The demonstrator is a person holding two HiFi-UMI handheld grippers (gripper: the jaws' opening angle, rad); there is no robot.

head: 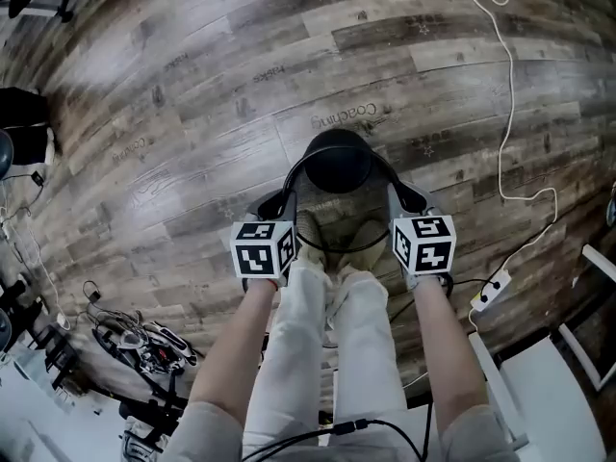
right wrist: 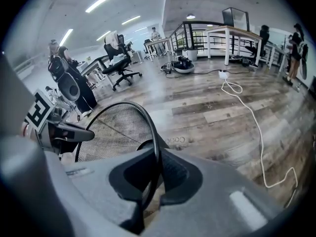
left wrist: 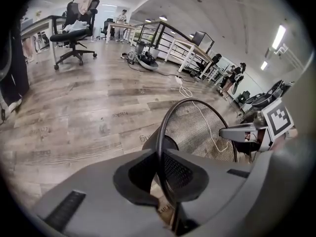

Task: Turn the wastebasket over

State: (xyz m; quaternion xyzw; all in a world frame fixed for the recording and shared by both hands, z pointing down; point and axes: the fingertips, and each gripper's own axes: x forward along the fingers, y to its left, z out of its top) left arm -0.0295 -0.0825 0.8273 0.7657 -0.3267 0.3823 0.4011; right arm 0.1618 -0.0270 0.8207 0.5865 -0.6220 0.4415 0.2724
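So I'm mid-flip here, I'd say. My left gripper (head: 287,189) and right gripper (head: 401,189) are each clamped tight on the wire rim of the mesh wastebasket (head: 337,162), on opposite sides of it, with the rim running straight through between the pads in both gripper views. The basket looks to be off the floor (head: 192,114) and tipped, its dark base pointing away from me and its mouth facing my shoes (head: 310,229). Next I reckon both wrists need to roll together at the same pace – otherwise the thin rim could twist in the pads – until the mouth faces down, then lower it onto the planks ahead. Main obstacle is my own feet right under the rim, so it should go down further out. The white cable (head: 507,94) and power strip (head: 489,292) sit well off to my right, and the tangle of gear (head: 144,345) is off to my left.
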